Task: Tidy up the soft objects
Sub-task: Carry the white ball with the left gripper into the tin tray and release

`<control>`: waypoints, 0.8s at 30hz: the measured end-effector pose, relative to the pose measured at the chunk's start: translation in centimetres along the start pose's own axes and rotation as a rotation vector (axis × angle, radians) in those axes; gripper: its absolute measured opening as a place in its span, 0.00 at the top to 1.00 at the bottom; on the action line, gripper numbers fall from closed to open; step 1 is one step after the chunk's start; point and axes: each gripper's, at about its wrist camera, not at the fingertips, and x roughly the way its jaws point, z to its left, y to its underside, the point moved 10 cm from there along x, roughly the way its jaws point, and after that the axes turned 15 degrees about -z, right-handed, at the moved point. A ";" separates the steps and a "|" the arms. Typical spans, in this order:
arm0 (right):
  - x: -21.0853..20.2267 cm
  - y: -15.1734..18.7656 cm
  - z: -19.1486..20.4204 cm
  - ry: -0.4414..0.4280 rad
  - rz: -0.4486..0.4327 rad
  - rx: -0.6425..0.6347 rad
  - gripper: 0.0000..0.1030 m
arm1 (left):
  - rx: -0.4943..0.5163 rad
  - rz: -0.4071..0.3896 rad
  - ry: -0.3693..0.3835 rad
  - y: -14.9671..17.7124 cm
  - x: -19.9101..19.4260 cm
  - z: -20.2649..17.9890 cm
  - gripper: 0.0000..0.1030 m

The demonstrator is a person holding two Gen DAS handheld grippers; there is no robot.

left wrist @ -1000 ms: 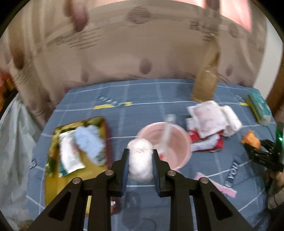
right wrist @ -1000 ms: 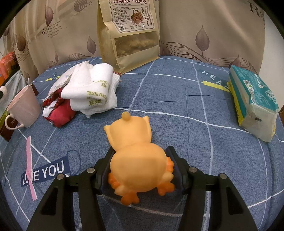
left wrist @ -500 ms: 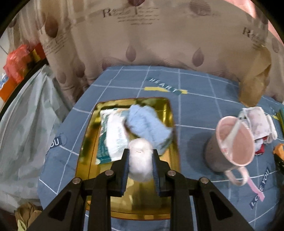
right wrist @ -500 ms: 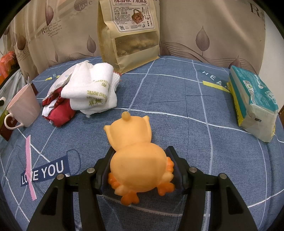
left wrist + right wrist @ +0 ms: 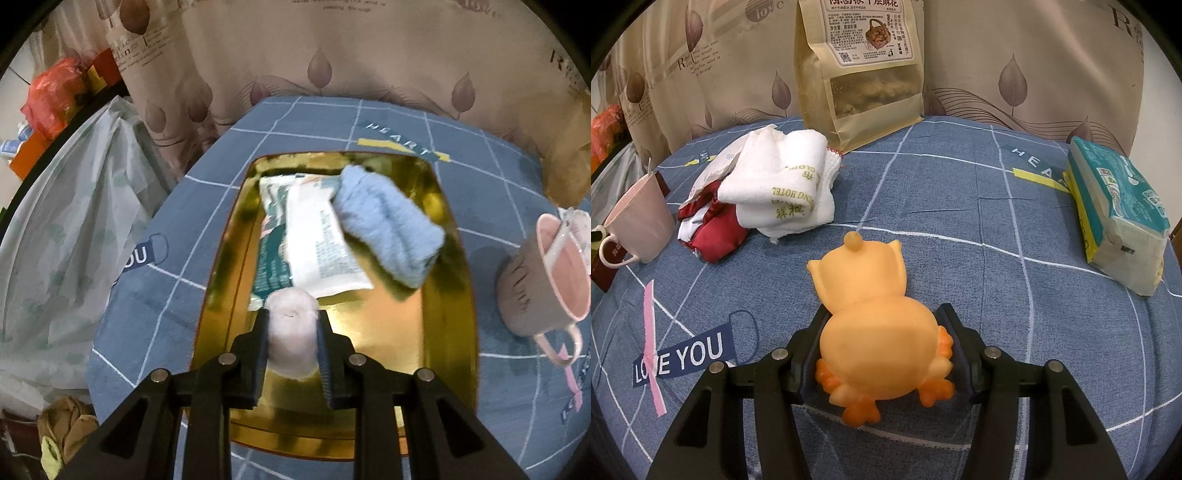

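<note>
My left gripper point(image 5: 291, 325) is shut on a white fluffy ball point(image 5: 292, 332) and holds it over the near half of a gold tray point(image 5: 456, 332). Inside the tray lie a white and green packet point(image 5: 314, 243) and a light blue towel point(image 5: 388, 229). In the right wrist view my right gripper point(image 5: 882, 347) is shut on an orange squishy chick toy point(image 5: 875, 325), which sits low over the blue tablecloth point(image 5: 960, 206). A white folded towel point(image 5: 783, 188) lies on a red pouch point(image 5: 713, 232) at the left.
A pink mug point(image 5: 639, 221) stands left of the towels; in the left wrist view the pink mug point(image 5: 546, 280) is right of the tray. A brown snack bag point(image 5: 860, 66) stands against the curtain. A teal tissue pack point(image 5: 1119, 210) lies at the right. A plastic-covered heap point(image 5: 66, 236) flanks the table.
My left gripper has carried the white ball from near the pink mug leftward and down, over the gold tray. The right gripper and the chick toy have not moved.
</note>
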 end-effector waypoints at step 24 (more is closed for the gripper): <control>0.0 0.0 -0.2 0.018 0.008 -0.029 0.47 | -0.013 0.033 -0.047 1.7 1.8 3.0 0.69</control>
